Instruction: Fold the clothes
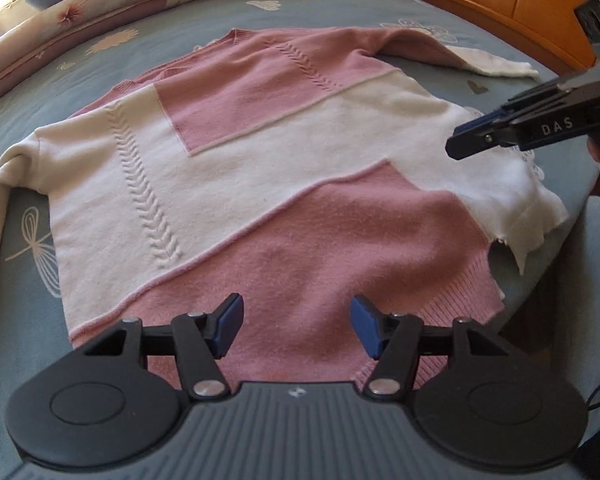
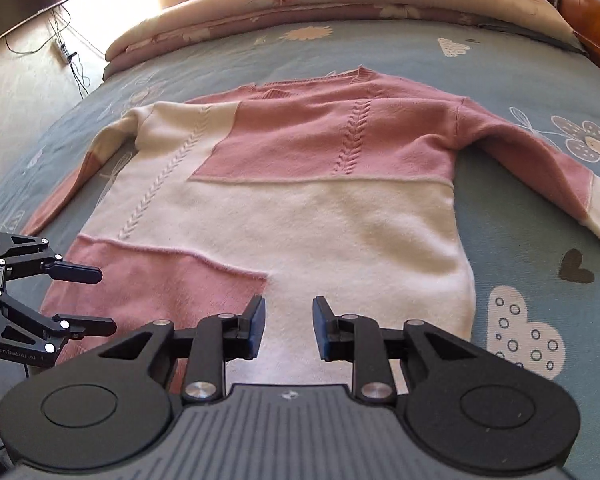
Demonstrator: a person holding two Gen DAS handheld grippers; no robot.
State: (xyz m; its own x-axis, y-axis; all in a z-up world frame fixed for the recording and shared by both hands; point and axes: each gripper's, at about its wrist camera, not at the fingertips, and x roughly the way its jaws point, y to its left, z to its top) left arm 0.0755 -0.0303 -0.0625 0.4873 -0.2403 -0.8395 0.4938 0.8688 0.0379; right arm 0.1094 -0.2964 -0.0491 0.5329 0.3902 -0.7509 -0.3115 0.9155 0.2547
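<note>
Pink-and-white sweater [image 2: 300,208] spread flat, face up, on blue floral bed sheet [image 2: 520,80], sleeves out to both sides. Left tongs [image 1: 297,326] and right tongs [image 2: 289,328] both spread, empty, over hem edge; bare sheet around garment

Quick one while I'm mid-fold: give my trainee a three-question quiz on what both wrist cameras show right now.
1. True or false: the sweater lies spread flat on the bed.
2. Which part of the sweater is nearest both grippers: A neckline, B hem, C a cuff?
3. Fill in: the left gripper and right gripper both hold ____.

Key: 1 true. 2 B. 3 nothing; the fingers of both are apart.
</note>
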